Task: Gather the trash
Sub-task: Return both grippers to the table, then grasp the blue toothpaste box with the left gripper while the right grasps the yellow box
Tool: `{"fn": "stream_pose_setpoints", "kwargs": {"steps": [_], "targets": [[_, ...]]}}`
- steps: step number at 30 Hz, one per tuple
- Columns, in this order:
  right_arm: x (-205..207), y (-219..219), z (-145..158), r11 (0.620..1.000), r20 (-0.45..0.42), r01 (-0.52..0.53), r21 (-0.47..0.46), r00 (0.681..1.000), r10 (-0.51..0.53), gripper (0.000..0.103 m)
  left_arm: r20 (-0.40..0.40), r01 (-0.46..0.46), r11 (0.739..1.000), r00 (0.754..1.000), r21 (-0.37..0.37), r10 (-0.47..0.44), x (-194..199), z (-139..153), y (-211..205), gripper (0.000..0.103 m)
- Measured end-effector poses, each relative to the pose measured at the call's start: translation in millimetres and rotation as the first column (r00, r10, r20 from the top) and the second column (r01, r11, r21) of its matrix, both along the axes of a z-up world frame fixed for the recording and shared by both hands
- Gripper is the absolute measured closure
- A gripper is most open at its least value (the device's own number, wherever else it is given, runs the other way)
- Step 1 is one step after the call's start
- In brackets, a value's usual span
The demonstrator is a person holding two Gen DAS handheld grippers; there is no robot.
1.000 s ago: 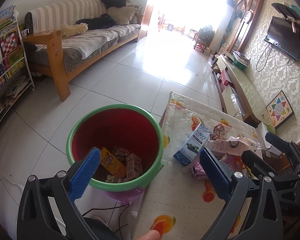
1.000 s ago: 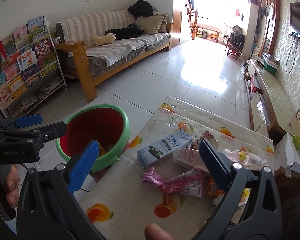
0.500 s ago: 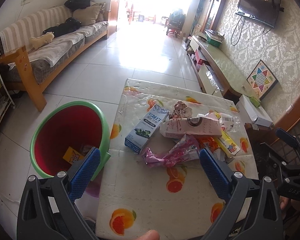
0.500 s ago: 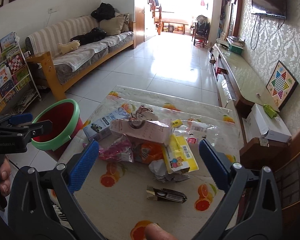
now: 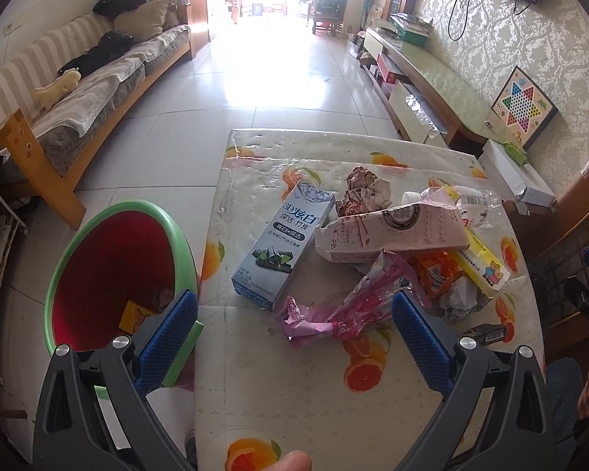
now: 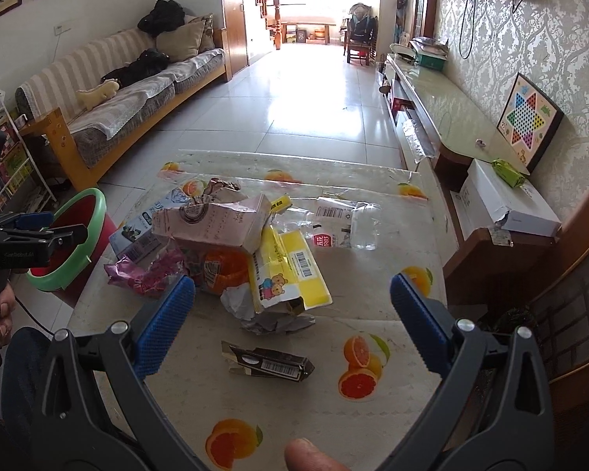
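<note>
Both tools are spread wide and hold nothing. At the table's left edge stands the red bin with a green rim point(image 5: 64, 259); the left tool point(image 5: 294, 325) hangs over the near left part of the table point(image 5: 294, 400), its left pad in front of the bin's rim, its right pad just short of a crumpled pink wrapper point(image 5: 345, 306). Only this view looks down into the bin, where a yellow packet point(image 5: 133, 316) lies at the bottom, and shows the face of the blue-white carton point(image 5: 284, 245).

Further right, the right tool point(image 6: 292, 310) hovers open above the near middle of the table. Only its view shows the black wrapper point(image 6: 269, 365) whole, lying apart from the heap, plus the yellow box point(image 6: 294, 274), grey crumpled paper point(image 6: 271, 322) and the clear plastic bottle point(image 6: 345, 227) towards the far right.
</note>
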State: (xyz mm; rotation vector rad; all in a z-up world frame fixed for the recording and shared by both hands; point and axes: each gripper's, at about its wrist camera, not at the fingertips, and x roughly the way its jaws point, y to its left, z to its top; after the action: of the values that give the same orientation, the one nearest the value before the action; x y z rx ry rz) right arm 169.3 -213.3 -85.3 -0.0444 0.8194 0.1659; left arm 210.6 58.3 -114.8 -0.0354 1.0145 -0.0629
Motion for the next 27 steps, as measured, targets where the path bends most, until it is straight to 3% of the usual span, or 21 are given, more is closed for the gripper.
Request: {"fn": "stream_pose_setpoints", "kwargs": {"steps": [8,18,23,27], "targets": [[32,5,-30,1.0,-0.061,-0.004,0.002,0.998,0.004,0.005,-0.067,-0.006,1.0,0.998,0.022,0.008,34,-35,5,0.008],[62,14,-65,1.0,-0.13,-0.011,0.001,0.991,0.011,0.006,-0.153,0.059,0.99,0.987,0.127,-0.039,76,-81,-5,0.009],[71,16,-77,1.0,-0.157,-0.012,-0.005,0.988,0.011,0.015,-0.181,0.102,0.98,0.981,0.171,-0.071,88,-96,-8,0.015],[77,18,-85,1.0,-0.176,-0.019,-0.008,0.984,0.018,0.02,-0.203,0.106,0.983,0.976,0.147,-0.075,93,-104,-7,0.015]]}}
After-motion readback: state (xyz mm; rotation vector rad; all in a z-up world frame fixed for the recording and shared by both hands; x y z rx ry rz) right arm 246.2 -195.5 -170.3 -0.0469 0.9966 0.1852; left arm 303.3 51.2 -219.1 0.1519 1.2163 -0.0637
